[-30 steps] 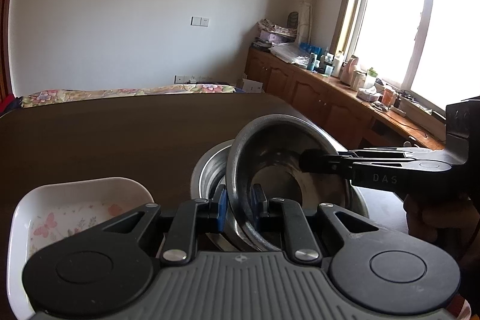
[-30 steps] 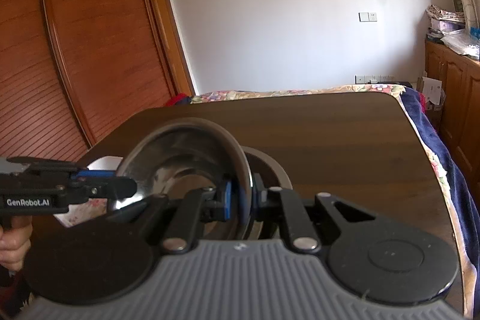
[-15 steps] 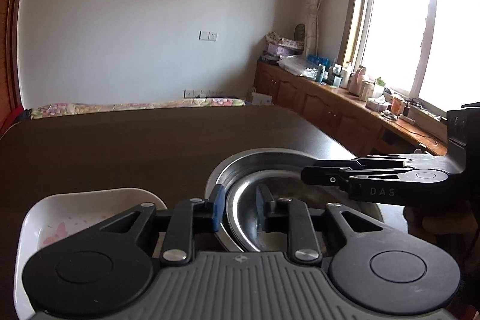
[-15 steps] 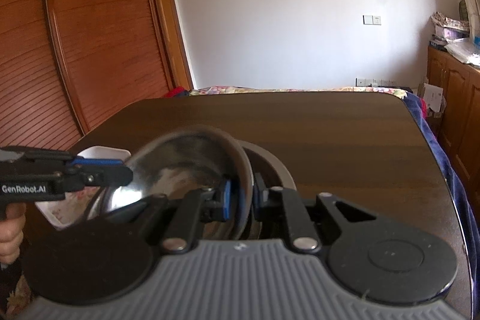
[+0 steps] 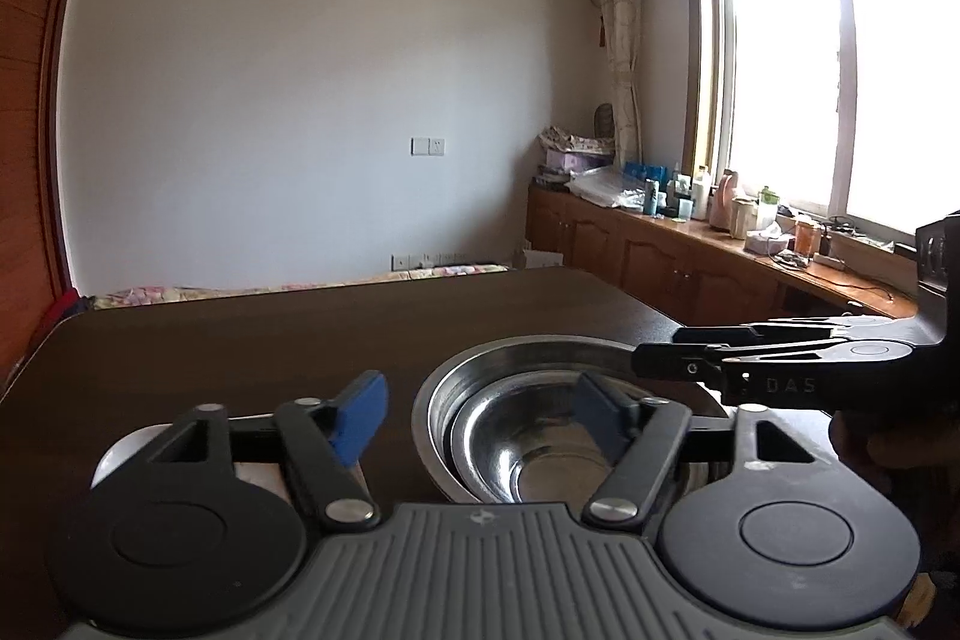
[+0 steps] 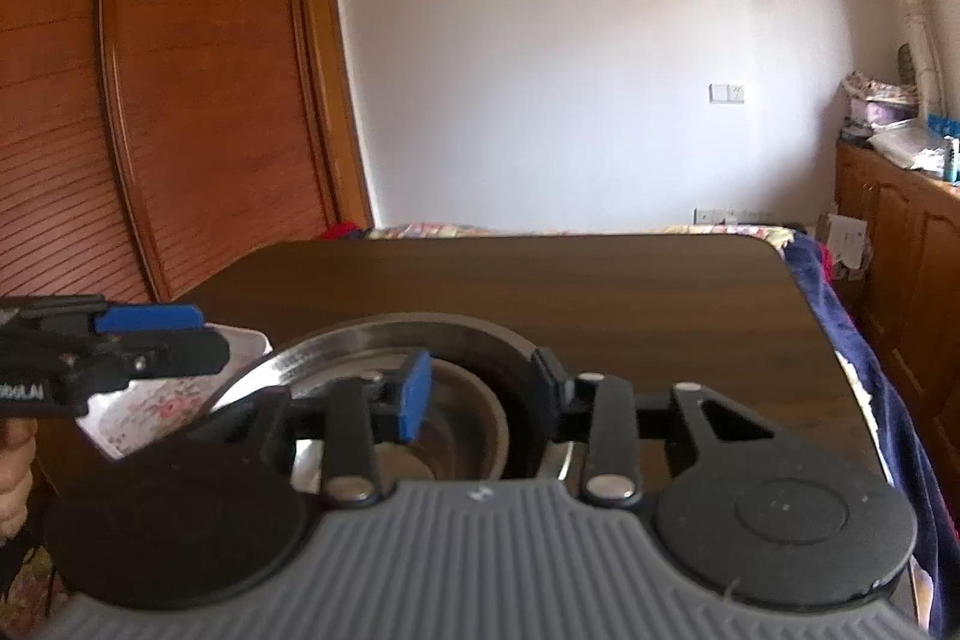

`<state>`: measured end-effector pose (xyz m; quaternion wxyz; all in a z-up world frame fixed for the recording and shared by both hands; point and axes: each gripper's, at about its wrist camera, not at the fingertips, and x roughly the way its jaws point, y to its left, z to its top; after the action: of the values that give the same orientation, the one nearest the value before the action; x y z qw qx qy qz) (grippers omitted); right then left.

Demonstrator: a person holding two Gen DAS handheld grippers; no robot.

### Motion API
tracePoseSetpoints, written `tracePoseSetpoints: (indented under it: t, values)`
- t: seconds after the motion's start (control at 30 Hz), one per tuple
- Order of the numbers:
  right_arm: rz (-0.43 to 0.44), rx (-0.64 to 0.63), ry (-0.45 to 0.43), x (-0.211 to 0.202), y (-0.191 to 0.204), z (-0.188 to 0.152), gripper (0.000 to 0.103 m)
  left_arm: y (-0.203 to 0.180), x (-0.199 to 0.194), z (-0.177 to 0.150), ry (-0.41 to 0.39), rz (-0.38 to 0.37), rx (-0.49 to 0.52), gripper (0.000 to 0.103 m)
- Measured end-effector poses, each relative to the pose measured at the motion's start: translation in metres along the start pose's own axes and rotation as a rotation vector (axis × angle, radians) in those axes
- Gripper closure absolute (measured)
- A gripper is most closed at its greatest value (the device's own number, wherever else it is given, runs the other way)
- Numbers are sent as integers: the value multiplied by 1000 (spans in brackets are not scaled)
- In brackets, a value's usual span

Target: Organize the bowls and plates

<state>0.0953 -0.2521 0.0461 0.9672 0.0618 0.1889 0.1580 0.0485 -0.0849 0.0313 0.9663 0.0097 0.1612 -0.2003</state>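
On dark wood table (image 5: pixel 240 340), shiny steel bowl (image 5: pixel 540 454) sits nested in a larger one, left gripper (image 5: pixel 480 418) and right gripper (image 6: pixel 480 394) just spread clear.

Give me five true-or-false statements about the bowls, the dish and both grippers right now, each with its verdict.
1. The smaller steel bowl sits nested inside the larger steel bowl. True.
2. The left gripper clamps the smaller bowl's rim. False: its jaws have just been opening and stand wide, clear of the rim.
3. A white floral dish lies beside the bowls. True.
4. The right gripper is shut. False: its jaws have just been opening, astride the bowl rims.
5. The dark wooden table carries a red mug. False: none visible.
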Motion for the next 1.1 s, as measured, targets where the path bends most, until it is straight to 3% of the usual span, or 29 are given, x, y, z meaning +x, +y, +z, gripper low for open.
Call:
tracePoseSetpoints:
  t: [0.13,0.33,0.57,0.67,1.1]
  values:
    - [-24,-4,-31,-6,1,-6,40,-2,-3,-8,-21,21,-1,0]
    - [-76,-30,-53,-5,2,-14,19,-3,3,-15,-21,53,0,0]
    - [-87,-24,-44,-2,3,-21,15,2,9,-21,-4,55,-38,0]
    - [-85,-13,-43,0,3,-24,10,2,10,-23,3,53,-41,0]
    - [-70,5,-35,3,5,-34,10,-2,19,-31,28,36,-56,0]
